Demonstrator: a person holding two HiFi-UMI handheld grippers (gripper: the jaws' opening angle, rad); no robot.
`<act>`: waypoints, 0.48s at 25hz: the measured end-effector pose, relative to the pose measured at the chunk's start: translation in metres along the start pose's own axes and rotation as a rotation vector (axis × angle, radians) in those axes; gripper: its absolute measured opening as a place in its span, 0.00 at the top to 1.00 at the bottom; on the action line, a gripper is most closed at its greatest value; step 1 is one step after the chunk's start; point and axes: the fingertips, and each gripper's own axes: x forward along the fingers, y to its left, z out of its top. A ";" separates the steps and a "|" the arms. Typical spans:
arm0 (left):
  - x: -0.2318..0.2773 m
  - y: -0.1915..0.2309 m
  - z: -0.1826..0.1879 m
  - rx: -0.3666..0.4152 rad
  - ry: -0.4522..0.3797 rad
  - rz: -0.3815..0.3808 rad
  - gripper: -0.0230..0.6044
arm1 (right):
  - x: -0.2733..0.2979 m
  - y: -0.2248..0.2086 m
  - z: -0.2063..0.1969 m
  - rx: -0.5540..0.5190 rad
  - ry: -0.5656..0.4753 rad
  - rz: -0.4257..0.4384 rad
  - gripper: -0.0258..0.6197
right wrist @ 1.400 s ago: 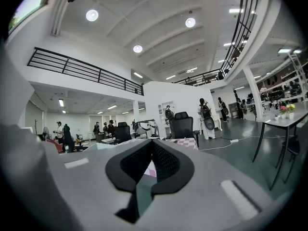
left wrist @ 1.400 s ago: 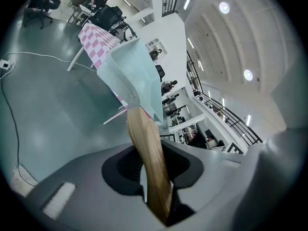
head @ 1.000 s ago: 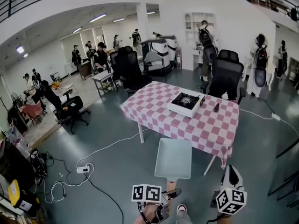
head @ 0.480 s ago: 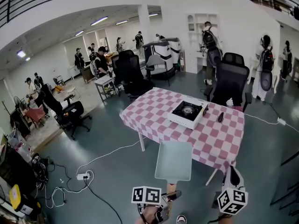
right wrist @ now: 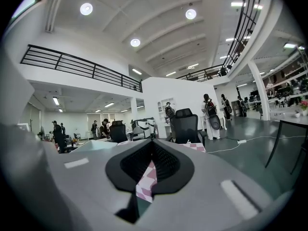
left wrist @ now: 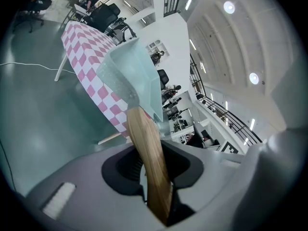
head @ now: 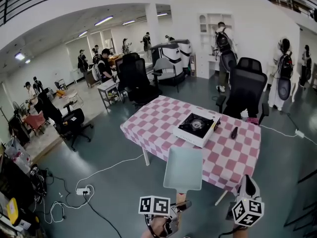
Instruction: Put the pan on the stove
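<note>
A square pale-green pan with a wooden handle hangs in the air in front of me. My left gripper is shut on that handle. In the left gripper view the handle runs up from between the jaws of the left gripper to the pan. The white portable stove with a black burner sits on the pink-checked table, beyond the pan. My right gripper is at the lower right, shut and holding nothing. The right gripper points level toward the table.
A small black object lies on the cloth right of the stove. A black office chair stands behind the table. A white cable and power strip lie on the floor at left. Several people, desks and chairs fill the room's far side.
The table and stove have come closer and lower in the head view. The pan's far edge now overlaps the table's near edge. Both grippers keep their places in the picture.
</note>
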 end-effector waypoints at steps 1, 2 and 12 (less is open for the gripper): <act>0.005 0.001 0.007 0.000 -0.001 -0.002 0.81 | 0.009 -0.002 0.001 0.000 0.001 0.000 0.95; 0.011 0.001 0.014 0.001 -0.001 -0.003 0.81 | 0.017 -0.004 0.001 0.000 0.002 0.000 0.95; 0.047 0.014 0.062 0.005 0.030 -0.010 0.81 | 0.073 -0.021 -0.014 0.028 0.034 -0.034 0.95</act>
